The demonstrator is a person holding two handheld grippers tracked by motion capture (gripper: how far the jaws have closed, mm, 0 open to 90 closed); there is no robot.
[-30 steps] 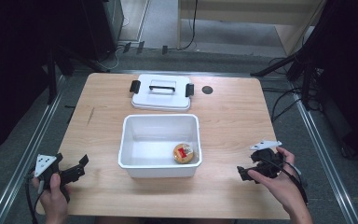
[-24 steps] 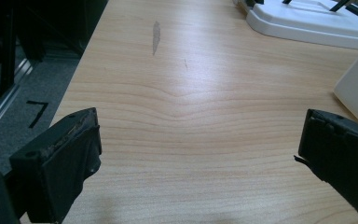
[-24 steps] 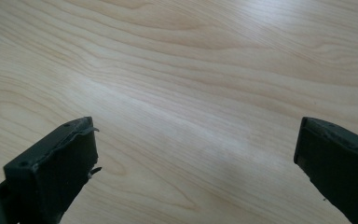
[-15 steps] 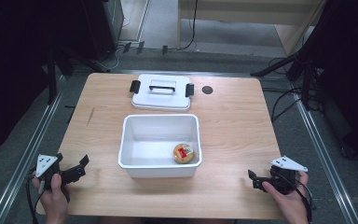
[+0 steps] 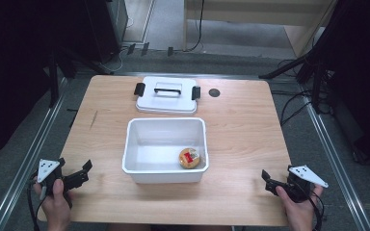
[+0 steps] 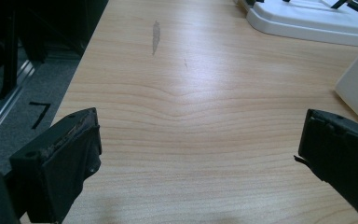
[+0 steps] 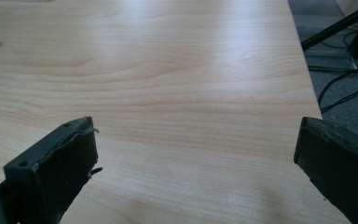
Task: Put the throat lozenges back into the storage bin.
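A pale wood-grain table (image 5: 241,144) carries a white rectangular plastic bin (image 5: 165,149) and flat lid (image 5: 166,95); the left gripper (image 5: 84,171) and right gripper (image 5: 268,180) are held with jaws apart, empty.

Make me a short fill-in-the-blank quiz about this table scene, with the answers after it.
1. The round snack lies inside the white ____.
2. The lid rests on the table ____ the bin, at the far side.
3. Both the left gripper and the right gripper have their jaws ____.

Answers: bin; behind; open
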